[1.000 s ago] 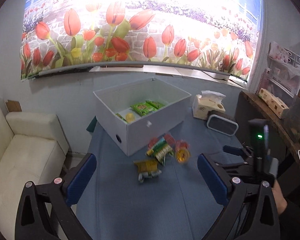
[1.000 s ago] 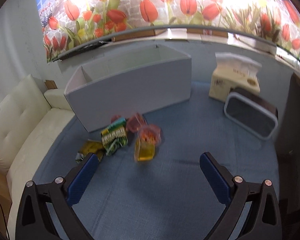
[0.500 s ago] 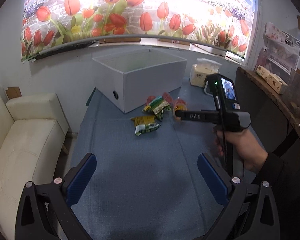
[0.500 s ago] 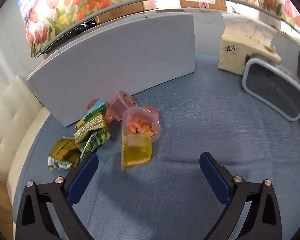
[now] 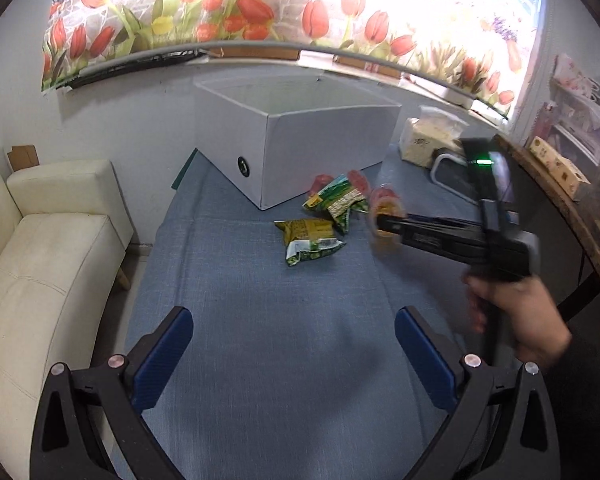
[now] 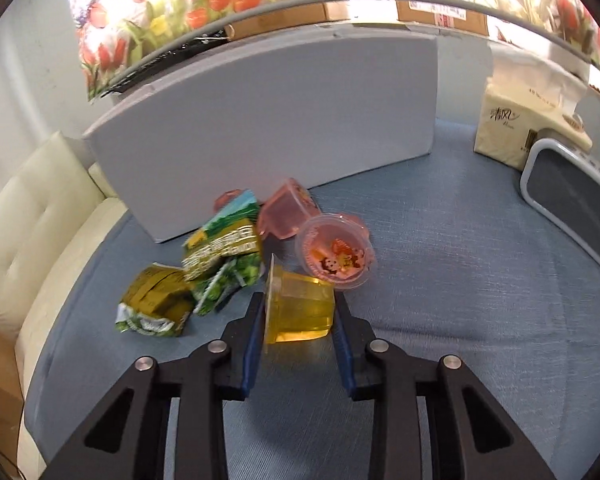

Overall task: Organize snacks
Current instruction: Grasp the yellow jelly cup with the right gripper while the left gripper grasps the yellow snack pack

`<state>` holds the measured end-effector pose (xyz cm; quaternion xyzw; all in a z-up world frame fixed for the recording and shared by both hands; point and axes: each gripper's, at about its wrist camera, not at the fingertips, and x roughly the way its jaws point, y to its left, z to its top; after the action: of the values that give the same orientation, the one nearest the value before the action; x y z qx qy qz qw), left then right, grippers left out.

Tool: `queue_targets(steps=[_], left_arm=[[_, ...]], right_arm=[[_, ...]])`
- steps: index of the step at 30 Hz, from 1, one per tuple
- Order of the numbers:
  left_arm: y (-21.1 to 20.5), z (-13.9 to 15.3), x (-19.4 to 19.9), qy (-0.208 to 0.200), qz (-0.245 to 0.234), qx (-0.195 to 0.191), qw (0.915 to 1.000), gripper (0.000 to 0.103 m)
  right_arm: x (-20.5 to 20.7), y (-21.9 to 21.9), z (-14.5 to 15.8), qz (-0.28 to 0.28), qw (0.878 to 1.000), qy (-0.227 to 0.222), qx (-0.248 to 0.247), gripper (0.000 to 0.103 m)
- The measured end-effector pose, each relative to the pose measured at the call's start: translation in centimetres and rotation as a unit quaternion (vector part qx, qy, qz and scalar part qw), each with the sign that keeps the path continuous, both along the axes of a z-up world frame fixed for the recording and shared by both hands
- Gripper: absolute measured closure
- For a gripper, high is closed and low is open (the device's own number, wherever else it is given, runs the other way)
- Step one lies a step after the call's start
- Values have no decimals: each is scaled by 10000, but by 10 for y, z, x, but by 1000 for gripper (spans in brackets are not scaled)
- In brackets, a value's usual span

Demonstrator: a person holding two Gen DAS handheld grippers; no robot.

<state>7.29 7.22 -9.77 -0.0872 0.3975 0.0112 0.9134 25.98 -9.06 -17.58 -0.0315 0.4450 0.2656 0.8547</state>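
Observation:
My right gripper (image 6: 299,312) is shut on a yellow jelly cup (image 6: 300,310) lying on its side on the blue cloth. Just beyond it lie a pink jelly cup with a cartoon lid (image 6: 334,256), another pink cup (image 6: 286,214) and green and yellow snack packets (image 6: 224,252). The white box (image 6: 268,128) stands behind them. In the left wrist view my left gripper (image 5: 294,350) is open and empty over bare cloth, well short of the snack pile (image 5: 324,216) and the white box (image 5: 300,148). The right gripper (image 5: 384,220) shows there too.
A tissue box (image 6: 520,128) and a grey-framed device (image 6: 572,200) stand to the right on the blue table (image 5: 280,360). A cream sofa (image 5: 40,248) is on the left. A wooden shelf (image 5: 560,184) runs along the right.
My right gripper moved forward and down to the snack pile and closed on the yellow jelly cup. My left gripper pulled back and stayed open.

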Motion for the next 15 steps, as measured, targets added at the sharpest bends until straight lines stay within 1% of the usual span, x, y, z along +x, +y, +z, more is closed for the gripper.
queue_targets(steps=[5, 8, 10, 13, 15], left_arm=[[2, -17, 41, 164, -51, -80, 9998, 0], [-1, -26, 68, 271, -20, -28, 9996, 0], [-3, -31, 81, 291, -58, -108, 9995, 0], [-10, -39, 103, 422, -111, -59, 9990, 0], [-15, -46, 115, 518, -115, -1, 9986, 0]], right_arm=[[-30, -20, 20, 105, 9998, -74, 145, 69], [-46, -33, 30, 119, 9996, -61, 260, 69], [-58, -42, 37, 162, 9994, -154, 276, 69], [-73, -54, 47, 172, 9991, -239, 303, 69], [-80, -65, 51, 128, 9985, -235, 477, 69]])
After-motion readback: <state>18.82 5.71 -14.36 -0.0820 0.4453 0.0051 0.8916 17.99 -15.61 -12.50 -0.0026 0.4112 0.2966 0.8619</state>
